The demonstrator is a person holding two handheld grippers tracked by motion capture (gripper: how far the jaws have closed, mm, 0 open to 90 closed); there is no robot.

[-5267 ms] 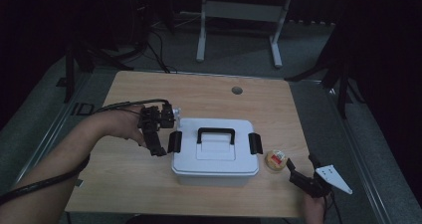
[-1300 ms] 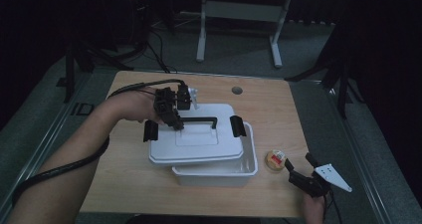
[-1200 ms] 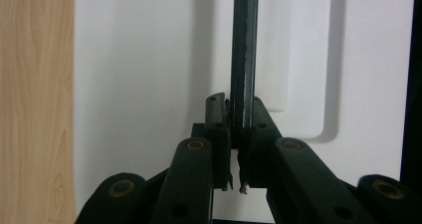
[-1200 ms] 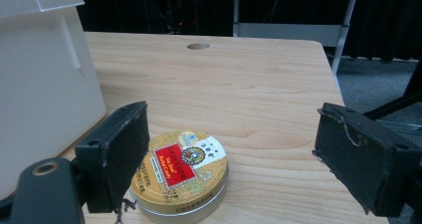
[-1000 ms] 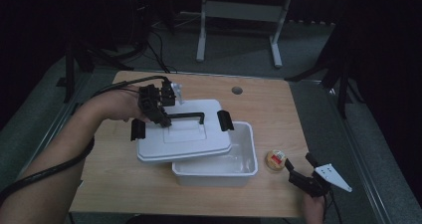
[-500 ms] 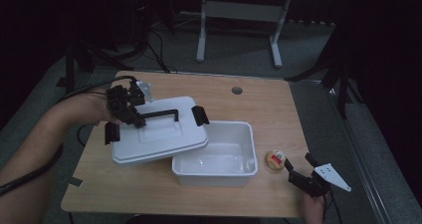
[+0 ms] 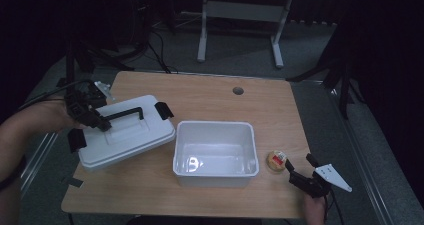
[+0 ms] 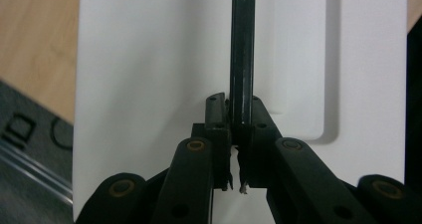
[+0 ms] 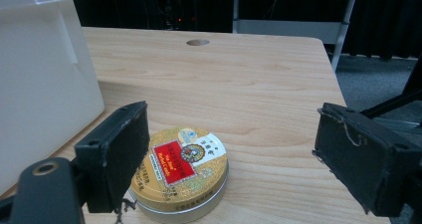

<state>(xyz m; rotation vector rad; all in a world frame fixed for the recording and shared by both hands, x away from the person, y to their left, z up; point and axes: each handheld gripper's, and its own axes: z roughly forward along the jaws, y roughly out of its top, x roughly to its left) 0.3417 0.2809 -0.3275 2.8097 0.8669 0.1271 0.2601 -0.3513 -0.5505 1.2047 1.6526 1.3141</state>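
The white lid (image 7: 127, 137) with black side latches sits tilted over the table's left part. My left gripper (image 7: 102, 123) is shut on the lid's black handle (image 8: 242, 59), whose bar runs up between the pads in the left gripper view. Beside the lid, the white box (image 7: 216, 174) stands uncovered at the table's middle, nothing inside. A small round gold tin (image 9: 180, 170) with a red label lies right of the box (image 9: 35, 74). My right gripper (image 7: 298, 172) stands open just in front of the gold tin (image 7: 276, 160), its jaws wide on either side and not touching.
The wooden table (image 7: 210, 92) has a round cable hole (image 7: 238, 90) near its far edge. Metal stand legs (image 7: 240, 15) and cables lie on the dark floor beyond. A dark scrap (image 7: 75, 182) lies at the table's near left corner.
The lid, lifted off the box by my left gripper, has travelled left and lower, now beside the box. The right gripper and the tin have stayed put.
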